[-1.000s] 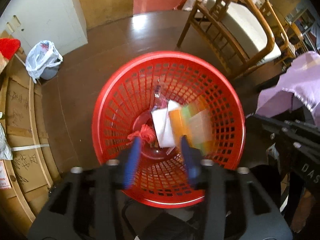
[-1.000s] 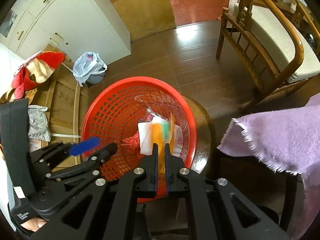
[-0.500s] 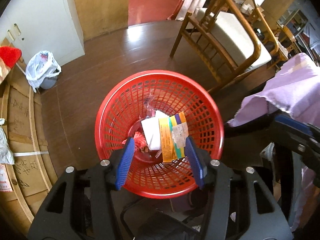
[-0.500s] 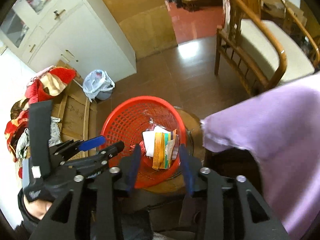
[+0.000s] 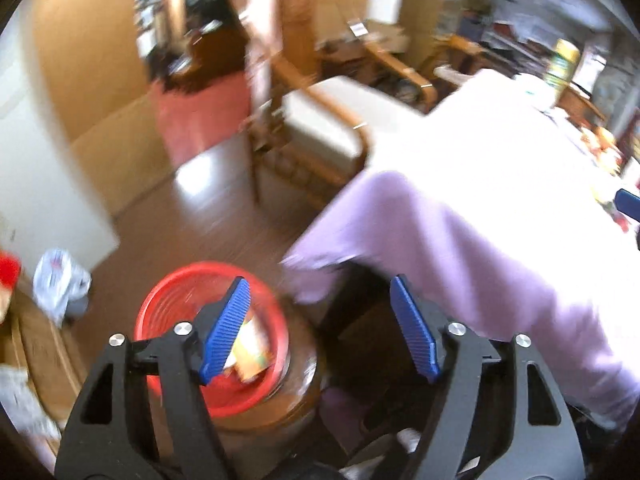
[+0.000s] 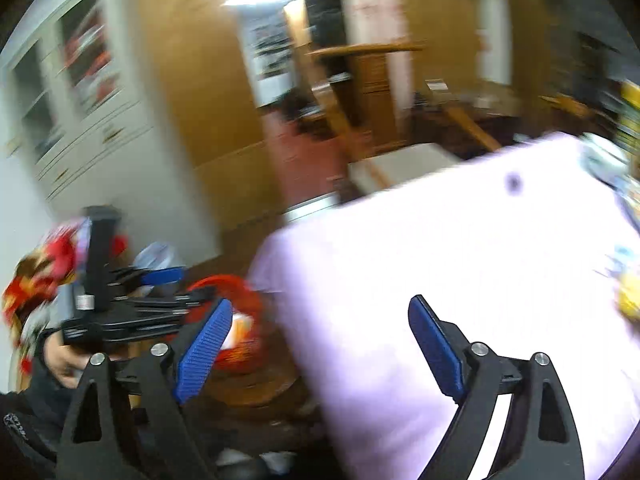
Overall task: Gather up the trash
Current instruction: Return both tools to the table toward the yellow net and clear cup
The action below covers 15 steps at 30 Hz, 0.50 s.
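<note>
The red mesh basket [image 5: 168,300] stands low at the left on a round wooden stool [image 5: 296,392]. An orange and white packet [image 5: 252,356] lies in it with other scraps. My left gripper [image 5: 318,280] hangs well above it, its jaws opening with nothing between the blue pads. In the right wrist view the basket [image 6: 240,284] shows small and blurred behind my right gripper [image 6: 320,302]. Its jaws are also opening wide and hold nothing. The left gripper [image 6: 180,286] sits at the left there, held by a hand [image 6: 60,356].
A table under a purple cloth [image 5: 480,220] fills the right side, with cluttered items along its far edge. A wooden chair [image 5: 320,132] stands behind the basket. A white plastic bag [image 5: 60,284] lies on the floor by a white cabinet [image 6: 100,140]. Both views are motion-blurred.
The right gripper let go of the orange packet, which now lies in the basket. Both grippers opened wider, rose and swung away toward the purple-covered table.
</note>
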Each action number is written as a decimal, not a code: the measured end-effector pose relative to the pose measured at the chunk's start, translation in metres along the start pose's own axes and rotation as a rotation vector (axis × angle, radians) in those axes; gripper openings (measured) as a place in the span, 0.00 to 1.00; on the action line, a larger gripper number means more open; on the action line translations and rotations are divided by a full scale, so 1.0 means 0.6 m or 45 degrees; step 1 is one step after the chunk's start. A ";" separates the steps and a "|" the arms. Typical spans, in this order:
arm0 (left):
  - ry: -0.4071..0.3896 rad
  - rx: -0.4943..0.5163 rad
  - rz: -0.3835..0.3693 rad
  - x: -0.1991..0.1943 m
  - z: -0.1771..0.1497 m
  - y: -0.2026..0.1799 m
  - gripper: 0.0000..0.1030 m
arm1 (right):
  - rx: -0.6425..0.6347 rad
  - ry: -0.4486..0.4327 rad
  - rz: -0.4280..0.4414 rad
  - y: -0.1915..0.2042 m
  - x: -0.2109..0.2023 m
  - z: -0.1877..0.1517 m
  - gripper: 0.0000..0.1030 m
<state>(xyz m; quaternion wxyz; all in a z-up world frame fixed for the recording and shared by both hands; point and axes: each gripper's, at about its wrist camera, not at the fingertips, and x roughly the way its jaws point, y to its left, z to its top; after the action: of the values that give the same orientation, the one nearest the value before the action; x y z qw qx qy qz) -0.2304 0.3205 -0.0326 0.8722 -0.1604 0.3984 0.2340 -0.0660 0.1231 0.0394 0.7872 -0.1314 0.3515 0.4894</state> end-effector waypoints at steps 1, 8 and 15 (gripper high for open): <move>-0.019 0.034 -0.021 -0.005 0.008 -0.023 0.73 | 0.043 -0.010 -0.057 -0.032 -0.018 -0.006 0.87; -0.053 0.323 -0.217 0.010 0.062 -0.243 0.73 | 0.366 -0.079 -0.379 -0.261 -0.140 -0.065 0.87; -0.017 0.555 -0.355 0.055 0.090 -0.439 0.73 | 0.634 -0.113 -0.580 -0.429 -0.208 -0.125 0.87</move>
<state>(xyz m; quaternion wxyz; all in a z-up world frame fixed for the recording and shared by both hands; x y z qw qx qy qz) -0.0367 0.1339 0.0007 0.9127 -0.0204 0.4075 0.0211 0.0902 -0.1285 0.0351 0.8988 0.0113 0.3872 0.2053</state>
